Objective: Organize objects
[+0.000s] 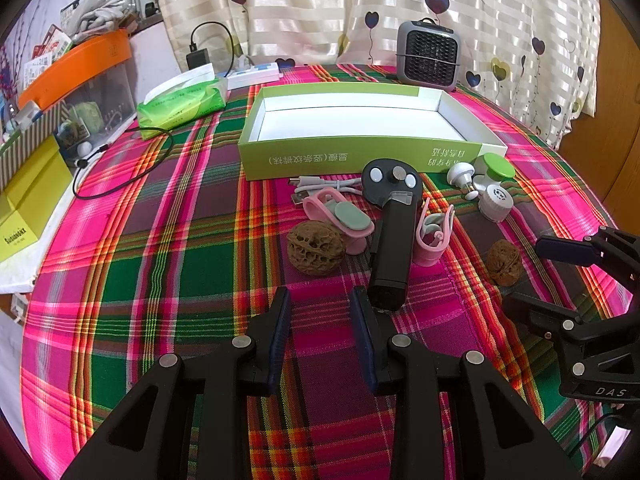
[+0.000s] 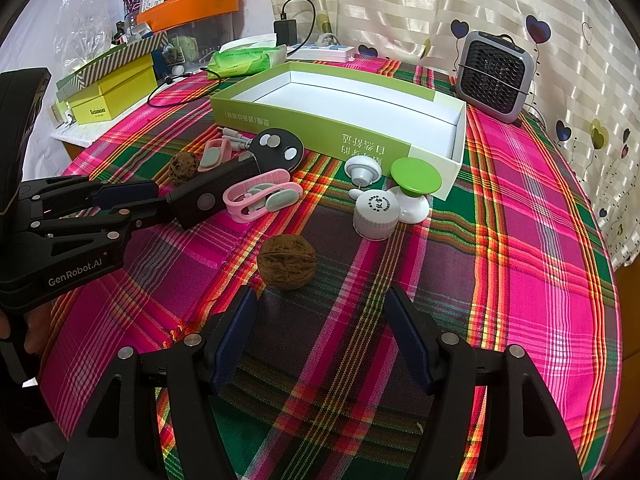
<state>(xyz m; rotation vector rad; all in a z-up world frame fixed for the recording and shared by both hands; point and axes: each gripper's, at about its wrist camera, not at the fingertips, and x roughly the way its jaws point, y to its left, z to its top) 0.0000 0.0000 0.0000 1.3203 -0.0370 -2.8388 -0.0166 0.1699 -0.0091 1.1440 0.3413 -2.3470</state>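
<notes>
An open green box (image 1: 360,156) with a white inside stands on the plaid cloth; it also shows in the right wrist view (image 2: 304,128). In front of it lie a black handheld device (image 1: 392,232), two pink clips (image 1: 340,220) (image 1: 434,236), a white cable (image 1: 320,186), white and green caps (image 1: 494,184) and two walnuts (image 1: 316,246) (image 1: 504,262). My left gripper (image 1: 320,300) is open and empty, just short of the device's end. My right gripper (image 2: 320,300) is open and empty, with a walnut (image 2: 286,262) just ahead of its left finger.
A grey mini heater (image 1: 428,56) stands at the back right. A green tissue pack (image 1: 184,102), a power strip (image 1: 256,74) and stacked storage boxes (image 1: 76,80) line the back left. A black cable (image 1: 124,164) loops on the cloth.
</notes>
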